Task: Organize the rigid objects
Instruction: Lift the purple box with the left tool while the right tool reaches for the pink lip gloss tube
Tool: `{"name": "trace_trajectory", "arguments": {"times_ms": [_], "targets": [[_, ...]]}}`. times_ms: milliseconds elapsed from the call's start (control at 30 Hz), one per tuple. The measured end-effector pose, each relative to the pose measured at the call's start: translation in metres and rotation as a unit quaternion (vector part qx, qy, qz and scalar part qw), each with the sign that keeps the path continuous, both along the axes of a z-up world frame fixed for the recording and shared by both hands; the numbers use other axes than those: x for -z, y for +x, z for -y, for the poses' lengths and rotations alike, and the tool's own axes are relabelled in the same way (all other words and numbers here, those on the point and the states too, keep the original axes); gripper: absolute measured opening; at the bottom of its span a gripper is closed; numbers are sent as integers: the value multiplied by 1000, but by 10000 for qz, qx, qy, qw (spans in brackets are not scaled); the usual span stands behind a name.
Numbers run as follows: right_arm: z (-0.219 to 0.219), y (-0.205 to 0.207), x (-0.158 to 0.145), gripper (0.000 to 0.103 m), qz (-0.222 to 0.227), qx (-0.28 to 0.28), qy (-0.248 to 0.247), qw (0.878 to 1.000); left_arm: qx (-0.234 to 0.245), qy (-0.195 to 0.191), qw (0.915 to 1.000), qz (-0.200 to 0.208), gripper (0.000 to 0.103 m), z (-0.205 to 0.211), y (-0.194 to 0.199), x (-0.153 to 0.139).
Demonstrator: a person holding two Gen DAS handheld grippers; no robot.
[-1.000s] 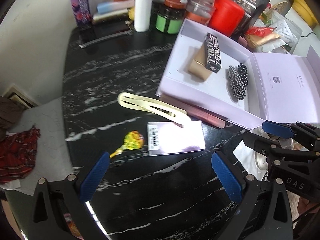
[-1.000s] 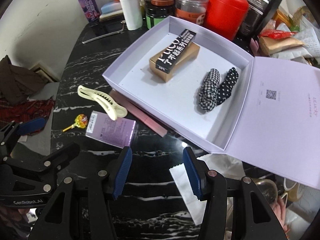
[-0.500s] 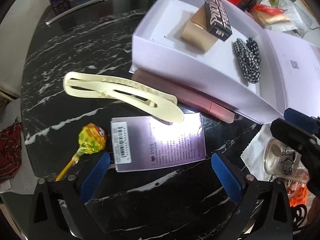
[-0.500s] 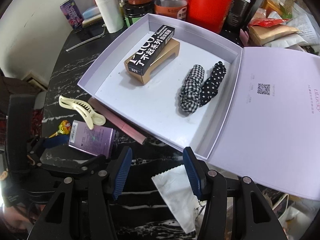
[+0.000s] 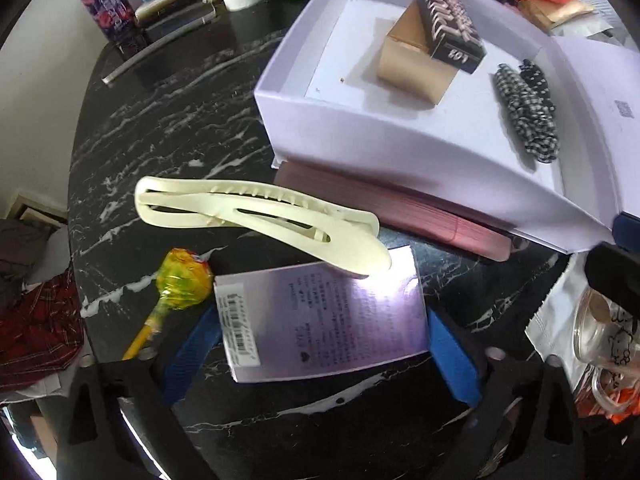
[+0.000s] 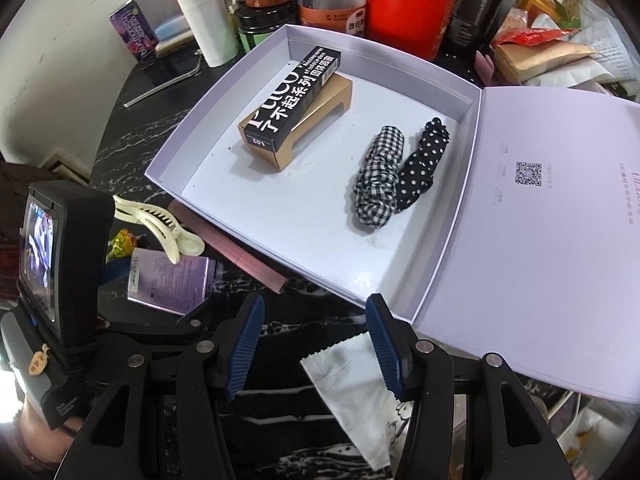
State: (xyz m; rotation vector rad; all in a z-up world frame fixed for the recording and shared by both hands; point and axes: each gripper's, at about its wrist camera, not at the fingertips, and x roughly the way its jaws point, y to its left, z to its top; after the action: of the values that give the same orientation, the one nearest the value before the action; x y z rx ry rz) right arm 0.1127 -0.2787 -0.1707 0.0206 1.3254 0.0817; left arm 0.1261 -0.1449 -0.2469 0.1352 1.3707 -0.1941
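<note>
The purple box (image 5: 320, 320) is lying flat on the worktop (image 5: 168, 120), between the wide-open fingers of the left hand-held gripper (image 5: 320, 354), not yet gripped. Next: closing, lifting, clearing the hair clip (image 5: 260, 220). The right hand-held gripper (image 6: 314, 346) is hovering half-open, empty.

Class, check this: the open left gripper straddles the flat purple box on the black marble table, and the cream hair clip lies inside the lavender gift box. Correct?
Not quite. In the left wrist view the cream hair clip lies on the black marble table, its tip over the flat purple box, outside the lavender gift box.
</note>
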Motion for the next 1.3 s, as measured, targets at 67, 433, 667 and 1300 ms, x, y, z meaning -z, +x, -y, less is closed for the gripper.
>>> {"name": "trace_trajectory", "arguments": {"times_ms": [67,433,667,1300], "targets": [[-2,0,0,53,9,-44,47,10000,23,-102,9999,-38,97,-4,-5,-1],[-34,-2,18,53,-168,-511,428,9976,-368,-513,9978,-201,97,-60,-53,-24],[-61,8,35,53,-156,-820,495,9953,-479,-351,9982,130,97,-81,-58,-39],[-80,13,54,42,431,-1305,-316,9900,-603,-442,9968,272,97,-88,-30,-42]]}}
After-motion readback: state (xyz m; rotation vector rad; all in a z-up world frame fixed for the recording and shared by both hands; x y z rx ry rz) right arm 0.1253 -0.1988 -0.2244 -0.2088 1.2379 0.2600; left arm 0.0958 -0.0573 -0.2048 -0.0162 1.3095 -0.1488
